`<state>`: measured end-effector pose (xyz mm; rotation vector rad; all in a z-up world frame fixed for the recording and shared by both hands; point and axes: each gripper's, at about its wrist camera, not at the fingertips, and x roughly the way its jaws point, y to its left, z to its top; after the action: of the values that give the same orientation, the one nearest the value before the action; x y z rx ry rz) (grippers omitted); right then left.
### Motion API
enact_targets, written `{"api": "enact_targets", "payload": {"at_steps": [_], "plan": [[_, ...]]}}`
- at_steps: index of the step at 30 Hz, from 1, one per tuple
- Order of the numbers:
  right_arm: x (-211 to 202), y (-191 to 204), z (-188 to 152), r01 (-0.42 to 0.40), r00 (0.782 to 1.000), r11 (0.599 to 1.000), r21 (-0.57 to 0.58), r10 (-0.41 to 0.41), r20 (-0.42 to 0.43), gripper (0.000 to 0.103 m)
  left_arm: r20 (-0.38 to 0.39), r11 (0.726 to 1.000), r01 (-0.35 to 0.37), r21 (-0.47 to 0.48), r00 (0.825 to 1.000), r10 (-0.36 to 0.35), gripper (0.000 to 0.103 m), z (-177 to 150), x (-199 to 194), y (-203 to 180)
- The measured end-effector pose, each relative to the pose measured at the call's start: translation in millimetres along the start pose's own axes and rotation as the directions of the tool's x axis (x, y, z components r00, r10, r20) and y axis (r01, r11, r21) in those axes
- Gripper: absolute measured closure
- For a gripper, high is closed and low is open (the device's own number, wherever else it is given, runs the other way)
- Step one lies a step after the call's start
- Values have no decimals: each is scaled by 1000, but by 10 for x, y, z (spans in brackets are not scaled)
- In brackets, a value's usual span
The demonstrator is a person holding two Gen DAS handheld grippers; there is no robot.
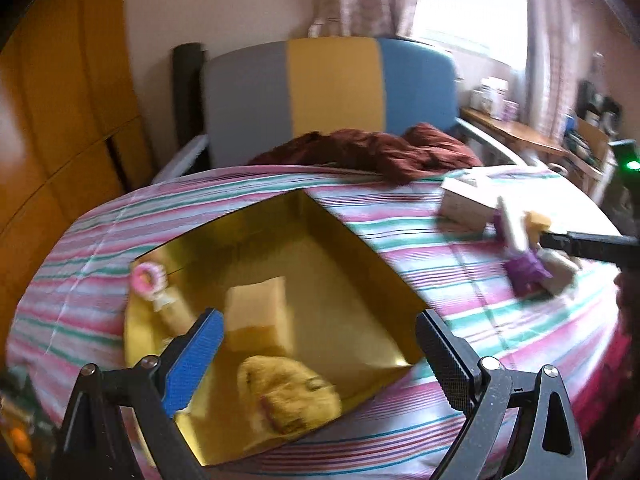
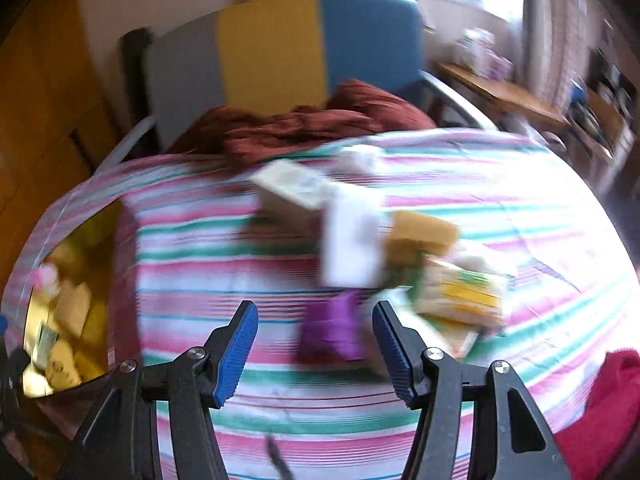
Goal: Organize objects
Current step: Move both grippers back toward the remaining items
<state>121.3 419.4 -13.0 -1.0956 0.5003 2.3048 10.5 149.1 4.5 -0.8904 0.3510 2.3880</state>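
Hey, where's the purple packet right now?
In the right wrist view the purple packet lies on the striped cloth just beyond the open right gripper, below the white box.

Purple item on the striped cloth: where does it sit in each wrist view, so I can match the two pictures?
Left wrist view: the purple item lies far right, mid-height, in the pile beyond the gold box.
Right wrist view: it lies low in the centre, just ahead of the right gripper, between its open fingers.
Shared landmark: the grey, yellow and blue chair back behind the table.
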Motion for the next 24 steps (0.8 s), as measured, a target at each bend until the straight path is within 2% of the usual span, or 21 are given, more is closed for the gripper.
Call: {"api": "enact_targets", "payload": {"at_steps": [4, 8, 12, 15, 19, 24], "plan": [[42, -506, 54, 17, 1000, 989, 144, -17, -4, 43, 2, 994, 88, 68, 996, -88, 6, 120, 53, -342], [154, -852, 54, -39, 999, 960, 277, 41, -4, 43, 9, 968, 178, 174, 983, -182, 6, 235, 123, -752], [189, -961, 50, -93, 996, 935, 341, 92, 19, 43, -45, 915, 285, 287, 958, -284, 6, 335, 320, -1182], [175, -989, 48, -119, 993, 927, 356, 114, 35, 42, -86, 878, 325, 352, 945, -316, 7, 381, 498, -1431], [170, -1024, 46, -155, 988, 912, 379, 143, 59, 42, -148, 832, 386, 399, 922, -358, 20, 424, 759, -1725], [200, -1066, 47, -187, 982, 897, 400, 178, 59, 42, -238, 773, 472, 424, 882, -408, 28, 455, 1109, -2002]]}}
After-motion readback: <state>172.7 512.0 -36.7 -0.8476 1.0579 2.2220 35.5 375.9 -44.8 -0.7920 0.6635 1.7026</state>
